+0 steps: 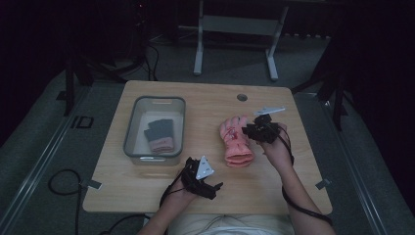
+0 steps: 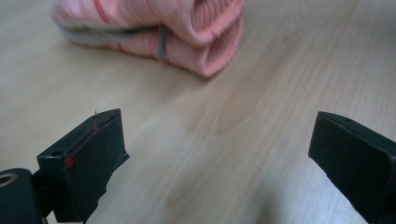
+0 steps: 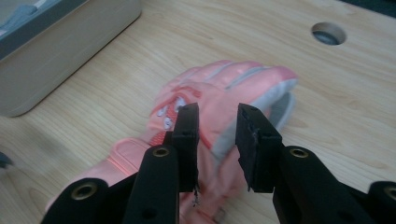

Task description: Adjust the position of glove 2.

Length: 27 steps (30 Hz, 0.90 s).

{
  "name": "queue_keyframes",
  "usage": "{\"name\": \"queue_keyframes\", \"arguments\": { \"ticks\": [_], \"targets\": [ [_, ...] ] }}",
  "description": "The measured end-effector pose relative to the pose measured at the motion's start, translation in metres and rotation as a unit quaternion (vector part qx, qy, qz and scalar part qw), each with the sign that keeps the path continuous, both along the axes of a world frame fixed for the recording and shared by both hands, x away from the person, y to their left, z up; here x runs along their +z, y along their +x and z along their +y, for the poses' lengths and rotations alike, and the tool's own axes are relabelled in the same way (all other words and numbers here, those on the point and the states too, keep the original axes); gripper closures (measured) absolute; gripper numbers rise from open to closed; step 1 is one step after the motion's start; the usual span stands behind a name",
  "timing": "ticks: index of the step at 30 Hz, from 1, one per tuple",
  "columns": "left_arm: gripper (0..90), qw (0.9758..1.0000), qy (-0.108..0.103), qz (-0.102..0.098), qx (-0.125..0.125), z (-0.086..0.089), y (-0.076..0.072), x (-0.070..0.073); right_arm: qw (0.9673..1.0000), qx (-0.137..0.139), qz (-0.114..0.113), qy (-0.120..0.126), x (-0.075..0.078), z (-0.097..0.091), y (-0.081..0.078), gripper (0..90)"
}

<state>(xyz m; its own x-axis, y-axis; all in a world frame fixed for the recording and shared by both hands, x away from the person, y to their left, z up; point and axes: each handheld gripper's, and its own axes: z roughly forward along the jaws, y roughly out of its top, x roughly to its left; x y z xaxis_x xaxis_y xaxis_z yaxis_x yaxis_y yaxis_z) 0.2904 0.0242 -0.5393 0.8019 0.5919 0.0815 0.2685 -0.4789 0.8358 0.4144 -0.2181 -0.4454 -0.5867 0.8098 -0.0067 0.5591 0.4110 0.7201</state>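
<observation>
wooden table (image 1: 147, 176), pink glove (image 1: 236, 142) lengthwise, fingers pointing away

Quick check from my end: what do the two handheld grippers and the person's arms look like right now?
Both grippers are black. The left gripper carries a grey three-cornered plate, and so does the right gripper. A black cable trails from each past the wrist. Up close, the left one's jaws are blocky black pads with small red marks on one. The forearms are bare, no sleeves showing.
</observation>
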Motion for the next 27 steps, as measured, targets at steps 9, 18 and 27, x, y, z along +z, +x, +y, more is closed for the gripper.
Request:
{"name": "queue_keyframes", "arguments": {
  "ticks": [9,18,27],
  "targets": [
    [4.5,0.9986,-0.052,0.009,0.001,-0.006,0.017,0.043,0.9998,-0.006,-0.014,0.015,0.009,-0.011,-0.001,65.8],
    [14.4,0.9953,-0.079,0.024,0.052,-0.013,0.071,0.085,0.9995,0.005,-0.025,0.021,0.011,-0.002,0.002,65.9],
    [20.0,0.9904,-0.058,0.080,0.097,-0.026,0.121,0.066,0.9999,0.009,-0.002,0.006,-0.010,0.007,0.012,56.7]
  ]
}}
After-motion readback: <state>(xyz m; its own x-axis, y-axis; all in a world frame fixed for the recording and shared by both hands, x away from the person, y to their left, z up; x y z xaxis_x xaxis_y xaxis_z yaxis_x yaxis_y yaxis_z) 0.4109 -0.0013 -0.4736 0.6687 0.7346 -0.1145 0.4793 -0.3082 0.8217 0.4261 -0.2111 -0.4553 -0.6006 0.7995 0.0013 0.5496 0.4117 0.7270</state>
